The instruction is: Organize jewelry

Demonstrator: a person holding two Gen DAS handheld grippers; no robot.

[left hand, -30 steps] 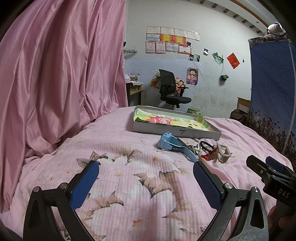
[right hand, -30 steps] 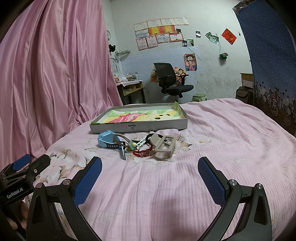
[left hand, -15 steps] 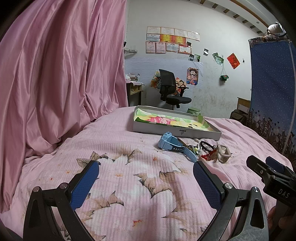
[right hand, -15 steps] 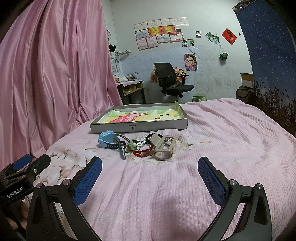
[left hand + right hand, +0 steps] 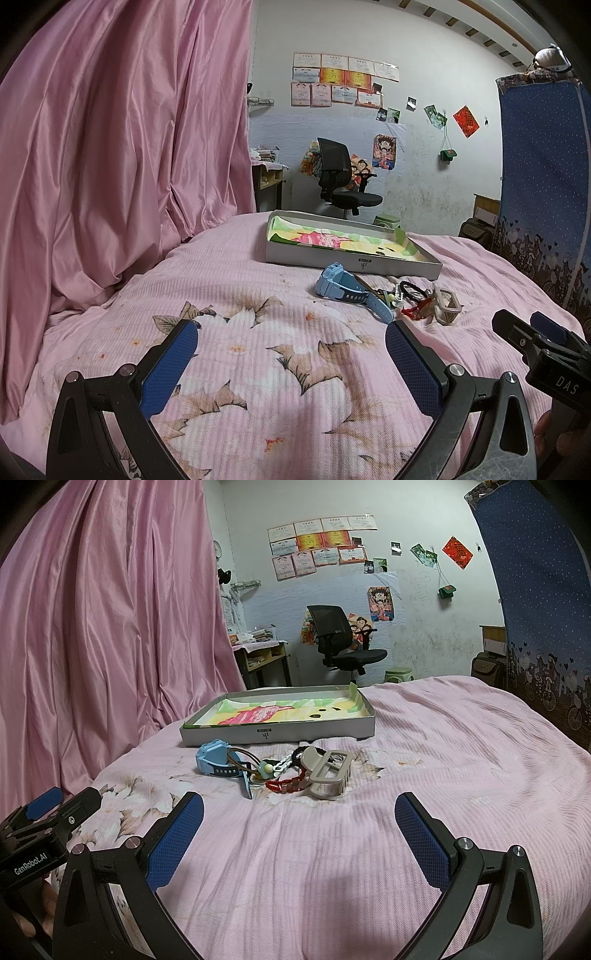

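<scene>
A small pile of jewelry lies on the pink bedspread: a light blue watch point(image 5: 341, 286) point(image 5: 216, 762), a red bead bracelet point(image 5: 286, 783) point(image 5: 417, 309), a black and white braided band point(image 5: 295, 757) and a beige hair claw point(image 5: 327, 771) point(image 5: 447, 304). Just behind the pile sits a shallow grey box point(image 5: 277, 733) point(image 5: 351, 264) lined with colourful paper. My left gripper point(image 5: 290, 360) hangs open, short of the pile and left of it. Nothing sits between the spread fingers of my open right gripper point(image 5: 299, 829), in front of the pile.
A pink curtain point(image 5: 110, 166) hangs along the left of the bed. Beyond the bed stand a black office chair point(image 5: 340, 642), a desk point(image 5: 262, 657) and a green stool point(image 5: 399, 672). A blue cloth point(image 5: 539, 590) hangs on the right.
</scene>
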